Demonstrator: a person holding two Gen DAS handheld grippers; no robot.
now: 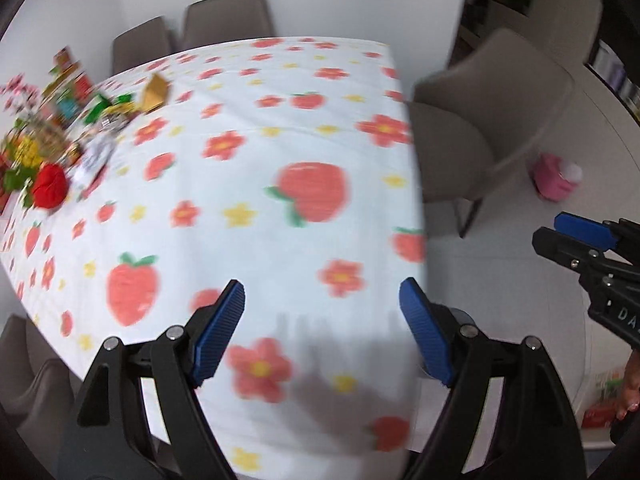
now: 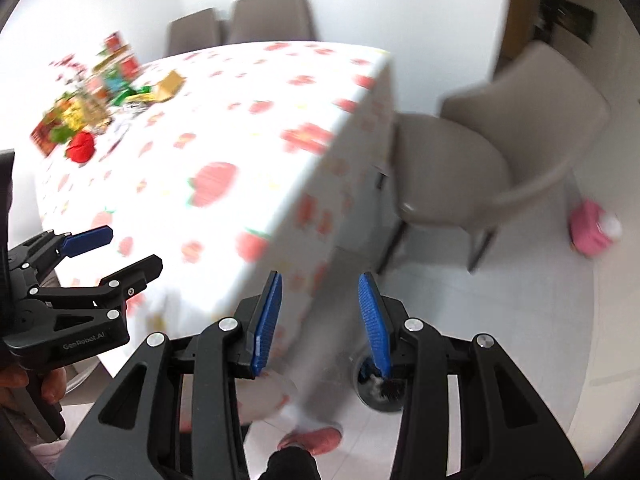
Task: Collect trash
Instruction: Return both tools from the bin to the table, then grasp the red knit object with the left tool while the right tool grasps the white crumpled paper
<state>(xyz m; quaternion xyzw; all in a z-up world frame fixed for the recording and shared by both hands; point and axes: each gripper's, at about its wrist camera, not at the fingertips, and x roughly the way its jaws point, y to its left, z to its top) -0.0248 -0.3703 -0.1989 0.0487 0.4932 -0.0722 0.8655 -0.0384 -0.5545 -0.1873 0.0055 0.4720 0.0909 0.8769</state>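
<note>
A heap of colourful wrappers and boxes (image 1: 60, 120) lies at the far left of the table with the strawberry-print cloth (image 1: 260, 152); it also shows in the right wrist view (image 2: 104, 92). A tan box (image 1: 154, 92) and a red crumpled piece (image 1: 49, 186) lie by the heap. My left gripper (image 1: 322, 328) is open and empty above the table's near edge. My right gripper (image 2: 322, 320) is open and empty, off the table's right corner above the floor. Both views are blurred.
Grey chairs stand behind the table (image 1: 228, 16) and at its right (image 1: 492, 112). A pink object (image 1: 554, 176) sits on the white floor beyond the right chair. A dark round bin (image 2: 378, 390) stands on the floor below my right gripper.
</note>
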